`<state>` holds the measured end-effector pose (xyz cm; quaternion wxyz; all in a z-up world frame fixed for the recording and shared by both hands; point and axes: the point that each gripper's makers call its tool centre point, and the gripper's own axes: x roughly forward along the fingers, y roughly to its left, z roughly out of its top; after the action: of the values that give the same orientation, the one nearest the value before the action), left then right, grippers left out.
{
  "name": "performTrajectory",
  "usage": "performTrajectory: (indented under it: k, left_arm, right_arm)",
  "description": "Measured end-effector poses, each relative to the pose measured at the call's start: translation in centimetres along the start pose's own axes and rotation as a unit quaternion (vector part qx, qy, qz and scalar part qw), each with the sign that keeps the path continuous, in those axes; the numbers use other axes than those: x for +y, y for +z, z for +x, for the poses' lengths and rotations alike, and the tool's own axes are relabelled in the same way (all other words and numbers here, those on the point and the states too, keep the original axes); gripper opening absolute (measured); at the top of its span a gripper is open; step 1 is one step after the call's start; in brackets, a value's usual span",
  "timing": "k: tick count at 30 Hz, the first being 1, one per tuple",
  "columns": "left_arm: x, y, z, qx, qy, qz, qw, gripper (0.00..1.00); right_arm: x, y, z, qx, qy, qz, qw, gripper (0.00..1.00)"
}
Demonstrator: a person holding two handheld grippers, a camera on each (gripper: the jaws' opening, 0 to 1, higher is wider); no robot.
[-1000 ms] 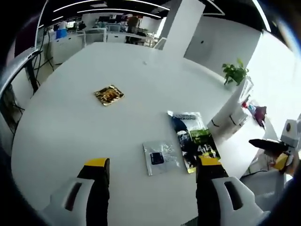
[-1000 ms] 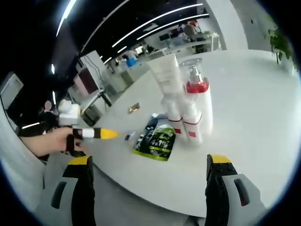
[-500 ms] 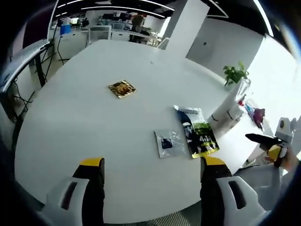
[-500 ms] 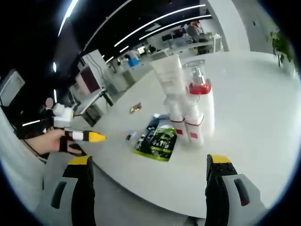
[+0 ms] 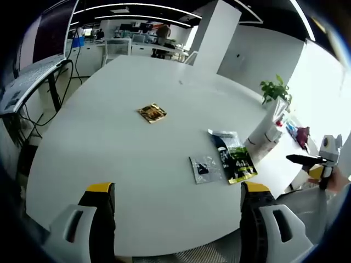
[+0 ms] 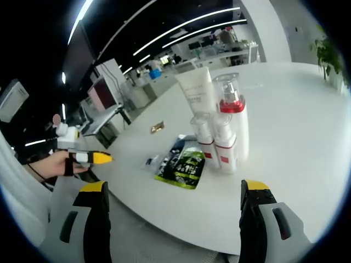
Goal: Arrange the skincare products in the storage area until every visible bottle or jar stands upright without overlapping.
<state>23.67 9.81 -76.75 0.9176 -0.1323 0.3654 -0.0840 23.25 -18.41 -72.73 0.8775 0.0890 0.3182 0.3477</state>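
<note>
- four products stand upright in a tight cluster on the white table [image 6: 307, 137]: tube [image 6: 197, 93], pump bottle [image 6: 233, 118], two small bottles [image 6: 216, 143]. by my read, that step looks done.
- green sachet [image 6: 184, 163], clear sachet [image 5: 204, 168] and gold packet [image 5: 152, 113] lie flat, apart.
- your left gripper [image 5: 175, 205] and right gripper [image 6: 173, 203] both gape wide, holding nothing, off the table edge.

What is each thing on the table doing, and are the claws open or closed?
Pump bottle: upright.
White tube: upright.
Two small bottles: upright, side by side.
Green-black pouch: lying flat.
Clear sachet: lying flat.
Gold packet: lying flat, apart.
Left claw: open, empty.
Right claw: open, empty.
</note>
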Motion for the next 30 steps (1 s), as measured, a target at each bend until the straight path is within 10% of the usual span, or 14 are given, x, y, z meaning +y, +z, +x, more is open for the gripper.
performTrajectory:
  k: [30]
  left_arm:
    - [-2.4,0.8,-1.5,-0.009,-0.095,0.044,0.9945,0.99]
  right_arm:
    - [-0.6,0.0,-0.1,-0.003,-0.015,0.000,0.9999,0.99]
